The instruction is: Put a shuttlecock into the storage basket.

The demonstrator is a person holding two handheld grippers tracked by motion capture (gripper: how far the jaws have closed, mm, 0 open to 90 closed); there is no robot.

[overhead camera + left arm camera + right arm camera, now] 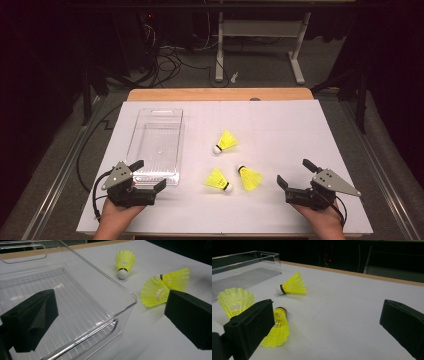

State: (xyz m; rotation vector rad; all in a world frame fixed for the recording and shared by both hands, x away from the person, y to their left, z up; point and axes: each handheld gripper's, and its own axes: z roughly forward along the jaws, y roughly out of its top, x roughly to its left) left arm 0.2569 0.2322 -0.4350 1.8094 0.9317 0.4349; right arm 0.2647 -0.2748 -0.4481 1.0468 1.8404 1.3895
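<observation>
Three yellow shuttlecocks lie on the white table top. One is near the middle. Two more lie closer to me, side by side. A clear plastic tray stands empty at the left. My left gripper is open at the tray's near corner, one jaw over the tray, nothing between them. My right gripper is open to the right of the near pair, holding nothing.
The white sheet covers a wooden table whose far edge shows beyond it. Past the table are a dark floor with cables and a white desk frame. Metal rails run along both sides.
</observation>
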